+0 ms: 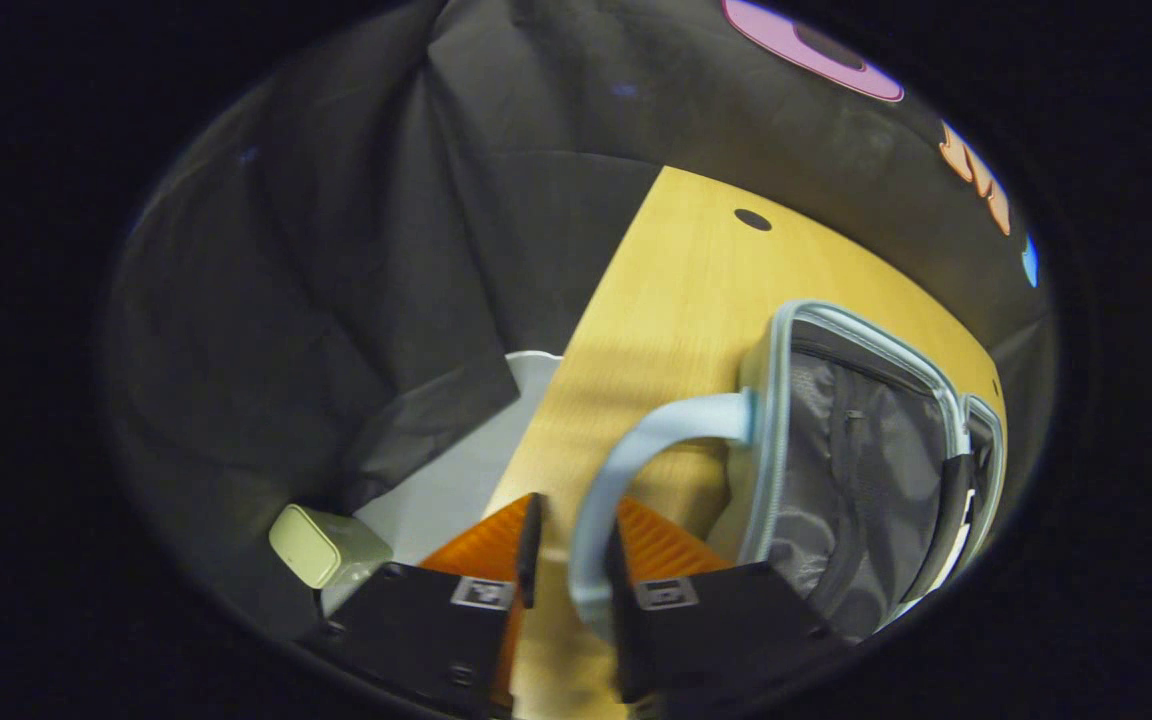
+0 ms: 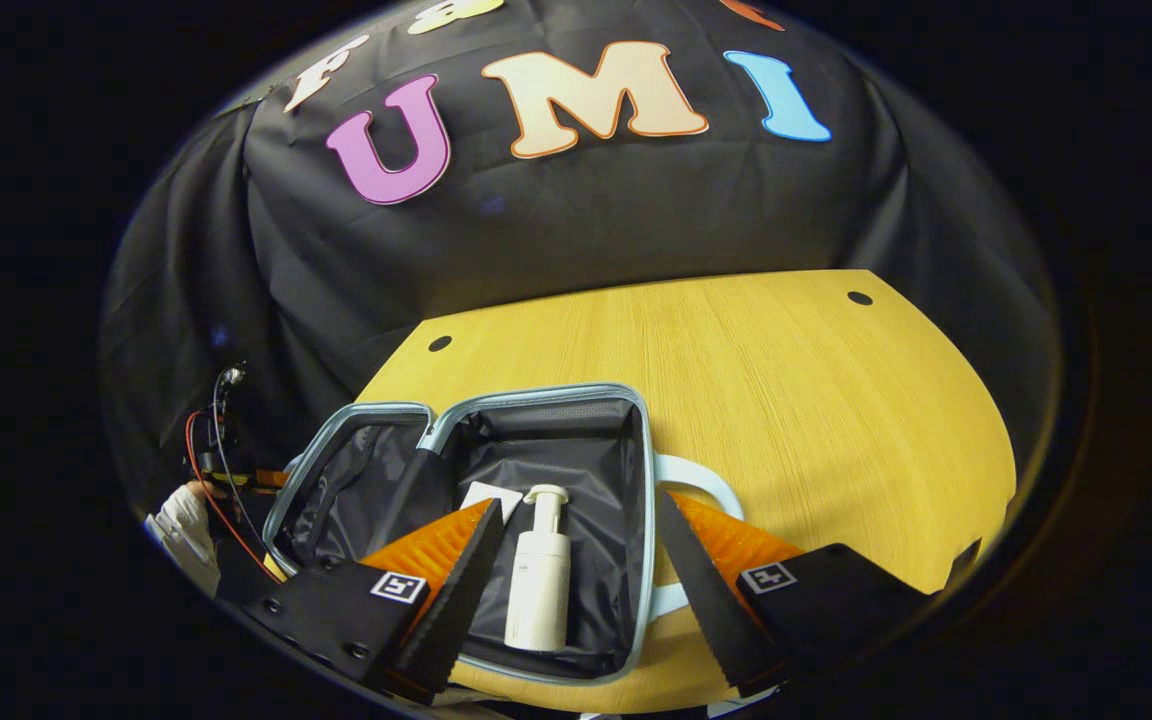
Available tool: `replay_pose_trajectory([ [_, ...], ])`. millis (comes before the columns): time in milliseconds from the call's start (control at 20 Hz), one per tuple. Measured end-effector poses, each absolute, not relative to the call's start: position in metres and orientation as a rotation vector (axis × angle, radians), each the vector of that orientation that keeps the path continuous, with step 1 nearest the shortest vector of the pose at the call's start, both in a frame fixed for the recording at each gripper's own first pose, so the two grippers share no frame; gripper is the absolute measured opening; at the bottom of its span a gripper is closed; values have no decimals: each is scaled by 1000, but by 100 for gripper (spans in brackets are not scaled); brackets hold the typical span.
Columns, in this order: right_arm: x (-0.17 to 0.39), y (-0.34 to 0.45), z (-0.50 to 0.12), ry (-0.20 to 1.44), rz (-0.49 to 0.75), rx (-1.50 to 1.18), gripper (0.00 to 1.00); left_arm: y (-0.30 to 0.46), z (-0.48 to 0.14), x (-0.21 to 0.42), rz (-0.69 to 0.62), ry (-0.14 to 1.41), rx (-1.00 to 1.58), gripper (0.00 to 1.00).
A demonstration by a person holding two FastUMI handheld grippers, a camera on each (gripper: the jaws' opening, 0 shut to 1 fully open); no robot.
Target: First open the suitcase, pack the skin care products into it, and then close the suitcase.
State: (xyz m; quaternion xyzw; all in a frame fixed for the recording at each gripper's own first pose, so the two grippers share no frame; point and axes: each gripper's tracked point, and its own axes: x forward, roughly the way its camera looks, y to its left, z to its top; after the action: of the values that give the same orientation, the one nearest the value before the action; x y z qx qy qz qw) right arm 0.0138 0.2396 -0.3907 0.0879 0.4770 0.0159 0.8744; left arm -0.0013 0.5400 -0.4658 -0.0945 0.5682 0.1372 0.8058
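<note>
The suitcase [image 2: 536,400] lies open on the wooden table [image 2: 786,400]. Its flat half holds a white pump bottle [image 2: 541,575] lying on its side and a small white packet [image 2: 491,497]. My right gripper [image 2: 576,505] hovers open just above that half, with the bottle between and below its fingers. The other half [image 1: 836,450], grey-lined with a zip pocket, stands tilted up. Its pale blue handle [image 1: 636,440] loops between the fingers of my left gripper [image 1: 576,545]. The strap lies against one finger, and a gap shows at the other.
A second pale handle [image 2: 706,478] sticks out of the flat half toward the bare tabletop on the right. A pale boxy object [image 1: 321,545] sits low beyond the table's edge beside a white surface [image 1: 456,480]. A white-sleeved hand [image 2: 181,520] shows beside the raised half.
</note>
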Motion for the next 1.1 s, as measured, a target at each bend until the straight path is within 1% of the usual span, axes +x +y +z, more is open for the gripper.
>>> replay_pose_trajectory([
  [50,14,239,-391,995,38,189,98,540,-463,-2,300,1233,-173,11],
  [100,14,239,-390,992,44,198,93,538,-460,1,300,1224,-155,10],
  [150,14,238,-388,982,51,206,93,535,-453,3,296,1219,-139,6],
  [200,15,236,-386,973,58,211,98,534,-445,1,297,1225,-114,5],
  [300,13,233,-383,966,78,220,98,536,-420,8,303,1189,-54,5],
  [350,12,229,-381,962,85,222,93,535,-405,11,308,1169,-38,4],
  [400,12,225,-379,954,93,220,98,529,-388,13,311,1159,-37,4],
  [550,9,210,-371,934,115,211,98,513,-338,23,294,1085,-9,4],
  [800,14,187,-350,882,123,241,98,459,-261,43,228,958,43,4],
  [1100,14,163,-327,826,127,235,98,386,-214,56,134,860,89,2],
])
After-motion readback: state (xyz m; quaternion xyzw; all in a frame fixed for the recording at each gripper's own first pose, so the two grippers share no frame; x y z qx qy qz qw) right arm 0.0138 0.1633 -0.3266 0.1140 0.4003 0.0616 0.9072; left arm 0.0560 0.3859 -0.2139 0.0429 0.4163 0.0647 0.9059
